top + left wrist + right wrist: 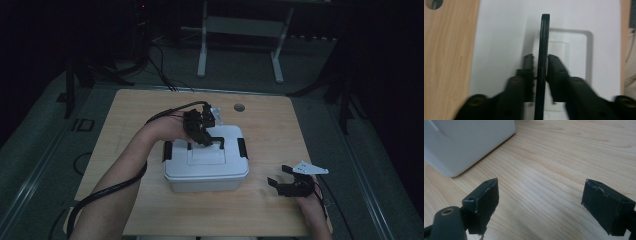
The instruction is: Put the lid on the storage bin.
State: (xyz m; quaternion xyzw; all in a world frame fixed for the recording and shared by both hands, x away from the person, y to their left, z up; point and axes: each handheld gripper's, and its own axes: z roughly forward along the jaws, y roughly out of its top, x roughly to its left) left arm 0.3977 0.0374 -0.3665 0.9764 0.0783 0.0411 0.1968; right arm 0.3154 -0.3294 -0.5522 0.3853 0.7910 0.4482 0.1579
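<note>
On the table (150,210): white storage box (206,172) sitting mid-table.
Left gripper (540,58): jaws flanking the box's black handle (543,45), small gaps showing.
Right gripper (540,195): resting wide, holding nothing, beside the box.

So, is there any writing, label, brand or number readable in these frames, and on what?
None can be read.
White box: its lid and walls are plain, with no label, in the high view and both gripper views.
Black handle: no marking visible.
Left gripper and right gripper: no print on the jaws.
Table: bare wood grain.
Floor left of the table: a faint outlined mark, too dim to read.
</note>
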